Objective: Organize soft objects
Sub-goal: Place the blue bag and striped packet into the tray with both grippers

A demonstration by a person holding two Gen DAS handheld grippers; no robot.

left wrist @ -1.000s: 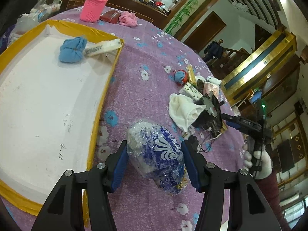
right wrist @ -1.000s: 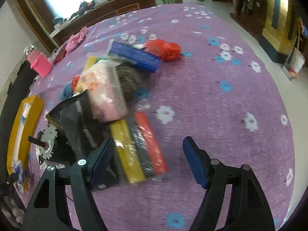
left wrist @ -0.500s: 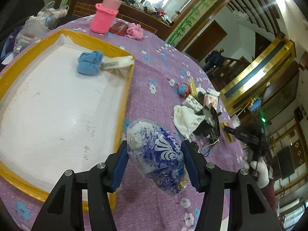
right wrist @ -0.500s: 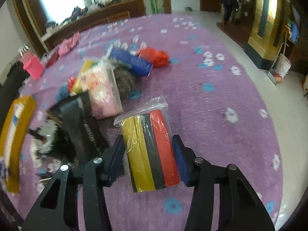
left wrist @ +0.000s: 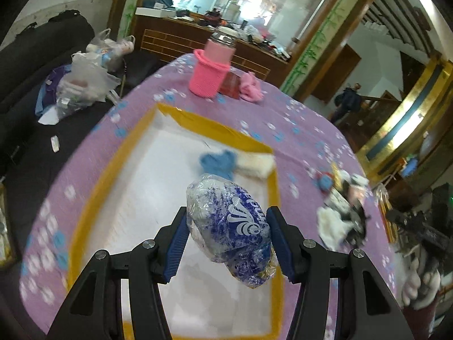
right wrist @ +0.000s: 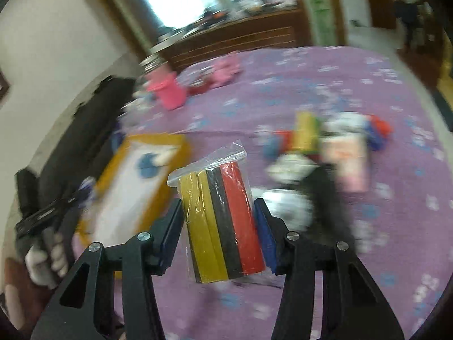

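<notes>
Blurred table clutter (right wrist: 325, 153); both jaws clamp bagged bundles (left wrist: 230, 228), contents unclear.

Crinkled glossy plastic bag (left wrist: 229, 226), clear film round matt foam strips (right wrist: 223, 221), floral purple cloth (right wrist: 368, 90).

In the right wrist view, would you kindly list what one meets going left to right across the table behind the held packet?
Yellow-rimmed tray → pink knitted cup → pink cloth → yellow block → pale pink packet → red bundle.
</notes>
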